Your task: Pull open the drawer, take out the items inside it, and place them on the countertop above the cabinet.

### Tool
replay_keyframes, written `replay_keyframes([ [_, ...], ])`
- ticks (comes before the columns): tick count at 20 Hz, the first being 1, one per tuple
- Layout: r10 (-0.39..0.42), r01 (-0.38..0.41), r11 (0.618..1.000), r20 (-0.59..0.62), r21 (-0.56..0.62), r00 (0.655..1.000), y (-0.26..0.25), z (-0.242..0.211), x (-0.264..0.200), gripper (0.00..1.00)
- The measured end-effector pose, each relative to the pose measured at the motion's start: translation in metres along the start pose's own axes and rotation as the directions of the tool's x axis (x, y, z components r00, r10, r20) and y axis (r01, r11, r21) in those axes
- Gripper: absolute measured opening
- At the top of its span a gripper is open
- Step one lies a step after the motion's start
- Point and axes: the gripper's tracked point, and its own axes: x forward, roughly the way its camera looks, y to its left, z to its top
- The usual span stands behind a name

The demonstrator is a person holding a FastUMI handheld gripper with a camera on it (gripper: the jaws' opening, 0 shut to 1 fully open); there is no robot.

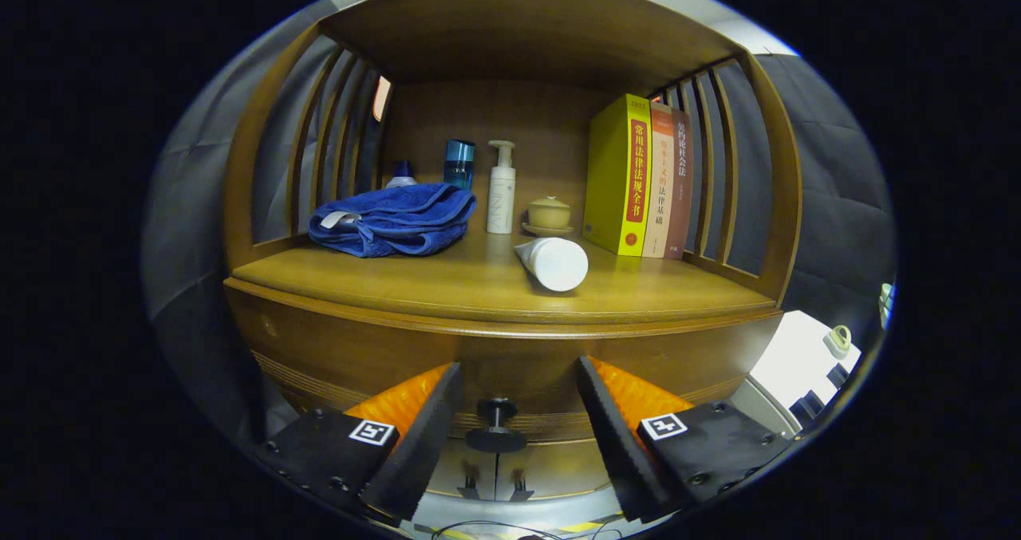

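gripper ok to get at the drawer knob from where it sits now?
Probably yes. The gripper is open, and the black drawer knob sits in the gap between its two fingers with nothing in front of it. Neither finger touches it yet. The drawer front looks closed.

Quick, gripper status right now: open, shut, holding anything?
Gripper: open, holding nothing. Its fingers stand apart on either side of the black drawer knob, not pressing it. Drawer looks closed.
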Motion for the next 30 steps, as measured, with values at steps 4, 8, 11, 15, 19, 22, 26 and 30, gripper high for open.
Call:
replay_keyframes([
  [4, -0.008, 0.008, 1.000, 0.023, 0.017, 1.000, -0.006, 0.028, -0.013, 0.98],
  [8, -0.003, 0.001, 1.000, 0.103, 0.014, 0.995, -0.013, 0.089, -0.042, 0.98],
  [11, 0.018, -0.025, 0.998, 0.142, 0.051, 0.990, -0.016, 0.132, -0.070, 0.98],
  [15, 0.024, -0.039, 0.997, 0.203, 0.068, 0.979, -0.024, 0.194, -0.097, 0.98],
  [19, 0.026, -0.035, 0.999, 0.272, 0.029, 0.962, -0.036, 0.255, -0.134, 0.99],
  [22, 0.032, -0.038, 0.999, 0.291, 0.015, 0.956, -0.044, 0.288, -0.156, 0.99],
  [26, 0.043, -0.054, 0.998, 0.304, 0.029, 0.952, -0.056, 0.326, -0.177, 0.99],
  [30, 0.028, -0.033, 0.999, 0.324, 0.010, 0.946, -0.072, 0.352, -0.189, 0.99],
])
